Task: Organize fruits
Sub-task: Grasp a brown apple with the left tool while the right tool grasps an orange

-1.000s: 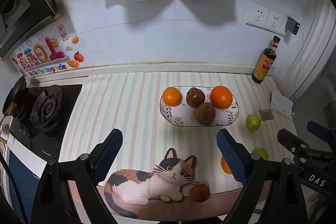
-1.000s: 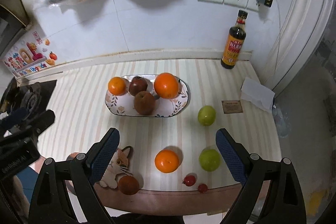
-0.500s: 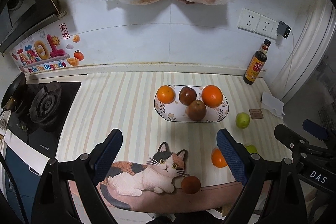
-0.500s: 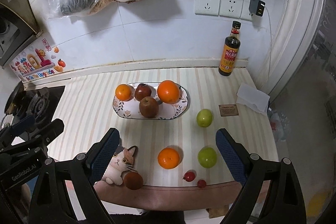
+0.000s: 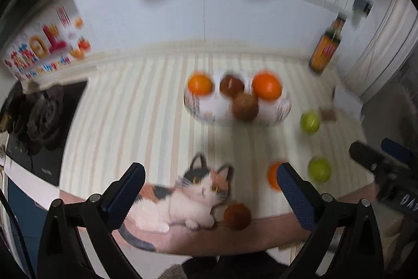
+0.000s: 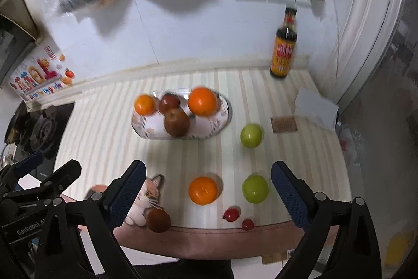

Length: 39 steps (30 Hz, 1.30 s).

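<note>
The striped countertop (image 6: 198, 156) holds everything; on it the oval patterned plate (image 6: 224, 119) sits at about 12 o'clock from both tools, already carrying two oranges and two brownish-red fruits; the loose fruit lies nearer the front edge; from the right gripper (image 6: 207, 190) the loose orange (image 6: 203, 190) sits dead centre between the jaws, the near green apple (image 6: 255, 188) at 3 o'clock just inside the right finger, the far green apple (image 6: 250, 135) at 1 o'clock; the right hand looks the nearer one for that orange, being round with no long axis to line up; the left gripper (image 5: 210, 190) has just been opening, nothing between its jaws, and the dark red fruit (image 5: 237, 216) lies at 5 o'clock from its middle; the right gripper's jaws also stand wide apart and empty; only the right wrist view shows the two small cherry tomatoes (image 6: 231, 214) by the edge; the left view is blurred and half hides the orange behind its finger
</note>
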### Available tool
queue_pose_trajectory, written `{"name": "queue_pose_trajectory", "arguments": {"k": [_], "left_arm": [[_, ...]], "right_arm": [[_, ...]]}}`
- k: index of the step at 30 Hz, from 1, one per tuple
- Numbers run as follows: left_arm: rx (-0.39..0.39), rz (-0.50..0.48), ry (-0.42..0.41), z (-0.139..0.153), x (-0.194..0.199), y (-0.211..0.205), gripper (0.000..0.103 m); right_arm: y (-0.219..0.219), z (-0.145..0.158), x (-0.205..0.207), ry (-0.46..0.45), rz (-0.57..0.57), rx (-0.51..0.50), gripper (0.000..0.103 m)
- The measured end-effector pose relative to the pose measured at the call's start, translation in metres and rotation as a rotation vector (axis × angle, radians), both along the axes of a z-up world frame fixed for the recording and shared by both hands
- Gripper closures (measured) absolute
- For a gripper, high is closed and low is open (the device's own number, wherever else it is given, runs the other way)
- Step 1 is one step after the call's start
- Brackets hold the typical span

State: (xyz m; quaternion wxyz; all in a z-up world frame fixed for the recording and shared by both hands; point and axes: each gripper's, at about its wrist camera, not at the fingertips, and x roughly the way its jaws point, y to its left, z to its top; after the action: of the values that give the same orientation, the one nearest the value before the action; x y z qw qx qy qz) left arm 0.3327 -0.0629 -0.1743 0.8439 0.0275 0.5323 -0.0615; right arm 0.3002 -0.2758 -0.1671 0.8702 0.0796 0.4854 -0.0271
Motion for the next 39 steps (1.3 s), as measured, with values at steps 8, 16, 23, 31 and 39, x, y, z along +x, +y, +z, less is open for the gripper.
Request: {"name": "queue_pose_trajectory", "arguments": {"k": [8,16,23,31,39], "left_arm": [[0.002,-0.035,0.383,-0.122,0.009,-0.018,0.000],[-0.019,-0.055,0.545,-0.186,0.007,-0.039,0.008],[-0.006,-0.068,0.522,-0.191,0.010,-0.040,0.052],[0.039,0.046,0.463,-0.182,0.029,0.002,0.052],[0.024,0.061,0.467,-0.187,0.028,0.005,0.052]], "right_arm": [[-0.012,-0.112,0.040,0.218,0.042,0.110,0.008],[-0.006,-0.185,0.063,0.364,0.077,0.202,0.023],[0.014,-0.217,0.078,0.451,0.137,0.149,0.035],[0.036,-0.216,0.067,0.454,0.220,0.174,0.036],[0.042,-0.226,0.064,0.450,0.214,0.175,0.035]]}}
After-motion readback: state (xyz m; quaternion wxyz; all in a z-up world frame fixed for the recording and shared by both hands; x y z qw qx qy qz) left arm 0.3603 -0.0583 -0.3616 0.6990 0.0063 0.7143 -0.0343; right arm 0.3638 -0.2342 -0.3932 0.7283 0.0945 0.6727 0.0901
